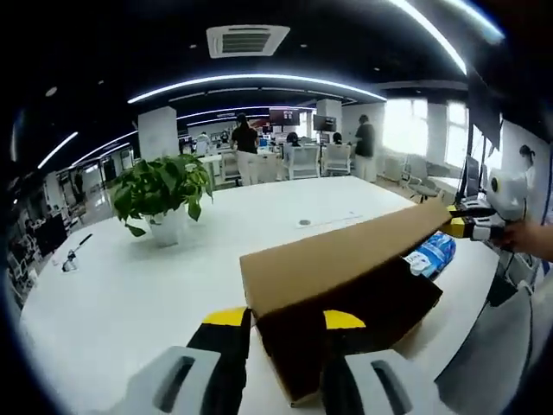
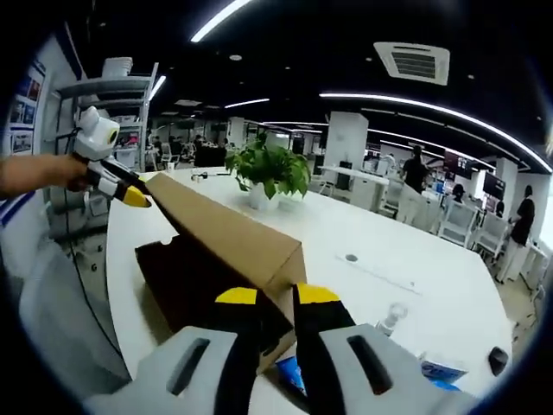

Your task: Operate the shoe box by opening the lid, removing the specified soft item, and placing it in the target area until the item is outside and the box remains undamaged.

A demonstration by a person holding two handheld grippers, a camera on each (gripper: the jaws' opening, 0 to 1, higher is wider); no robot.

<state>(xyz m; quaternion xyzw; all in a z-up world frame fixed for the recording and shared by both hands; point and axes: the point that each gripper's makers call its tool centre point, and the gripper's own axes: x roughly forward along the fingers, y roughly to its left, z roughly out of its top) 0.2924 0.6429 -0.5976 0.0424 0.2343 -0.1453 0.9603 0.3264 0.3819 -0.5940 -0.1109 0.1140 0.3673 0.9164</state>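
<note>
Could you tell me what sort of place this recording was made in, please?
Most likely an open-plan office: a large white table with a potted plant, desks and office chairs with people behind, strip lights and a ceiling air-conditioning vent overhead.

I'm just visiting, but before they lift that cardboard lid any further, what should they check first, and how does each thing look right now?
1. Left gripper has hold of its end of the lid: ok, its jaws close on the lid's edge.
2. Right gripper holds the other end: ok, clamped on the corner.
3. Lid is raised off the box: ok, tilted up with a dark opening below.
4. Cardboard undamaged: cannot tell, no tear shows.
5. Soft item inside located: cannot tell, the interior is dark.
6. Landing space on the white table: ok, though the potted plant and blue pack are nearby.
</note>
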